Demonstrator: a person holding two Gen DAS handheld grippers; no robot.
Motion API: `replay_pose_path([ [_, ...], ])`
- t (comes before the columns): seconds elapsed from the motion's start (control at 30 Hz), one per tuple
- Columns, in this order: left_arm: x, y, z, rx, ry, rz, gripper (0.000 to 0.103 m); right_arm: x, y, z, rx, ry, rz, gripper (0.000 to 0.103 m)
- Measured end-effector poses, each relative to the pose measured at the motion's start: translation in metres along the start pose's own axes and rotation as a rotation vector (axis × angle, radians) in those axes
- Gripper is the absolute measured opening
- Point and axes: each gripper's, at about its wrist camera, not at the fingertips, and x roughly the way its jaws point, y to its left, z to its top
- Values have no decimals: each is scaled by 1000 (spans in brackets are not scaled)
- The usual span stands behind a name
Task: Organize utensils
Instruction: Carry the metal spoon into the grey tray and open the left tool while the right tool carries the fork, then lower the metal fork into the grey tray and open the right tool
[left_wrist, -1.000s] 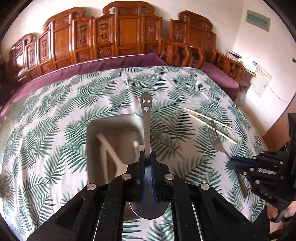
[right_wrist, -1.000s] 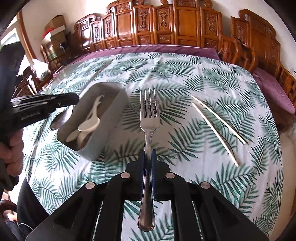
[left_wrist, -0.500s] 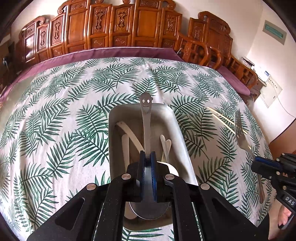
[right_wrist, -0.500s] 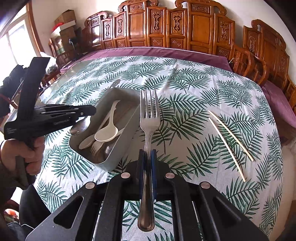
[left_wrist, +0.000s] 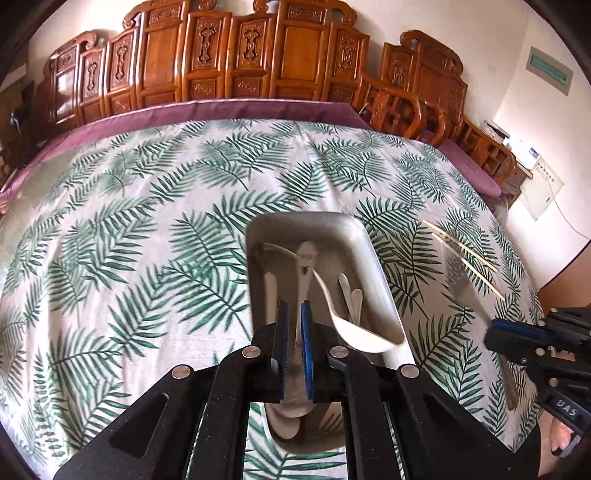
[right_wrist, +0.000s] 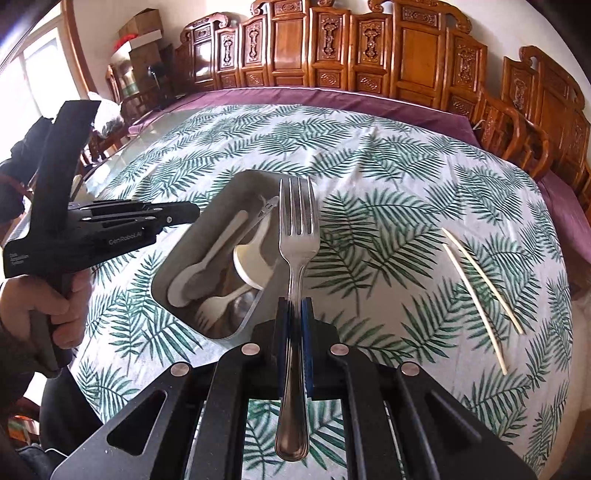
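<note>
The fork (right_wrist: 298, 236) is polished metal, smooth and glossy. The tray (right_wrist: 236, 184) is dull grey metal with a matt, brushed look; the spoons (right_wrist: 255, 262) in it are smooth cream plastic, faintly shiny. At 3 o'clock from the tray, the chopsticks (right_wrist: 480, 284) look like pale matt wood. The tablecloth (right_wrist: 369, 166) is matt printed cloth, slightly creased. At 12 o'clock, the chairs (right_wrist: 332, 44) are carved, glossy varnished wood. The right gripper (right_wrist: 295, 325) is matt black plastic with blue pads.

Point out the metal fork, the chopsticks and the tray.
metal fork (right_wrist: 298, 236): right wrist view, on the base of the tines.
chopsticks (right_wrist: 476, 291): right wrist view, mid-length of the nearer stick.
tray (right_wrist: 236, 184): right wrist view, on the far wall.
</note>
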Motion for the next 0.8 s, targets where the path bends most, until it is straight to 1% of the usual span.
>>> replay_pose_path([
  [0.37,-39,26,-3,12,-62,44,6,37,33,26,-29,31,47,9],
  [0.8,-54,38,-12,2,-74,59,6,80,44,53,6,76,61,9],
])
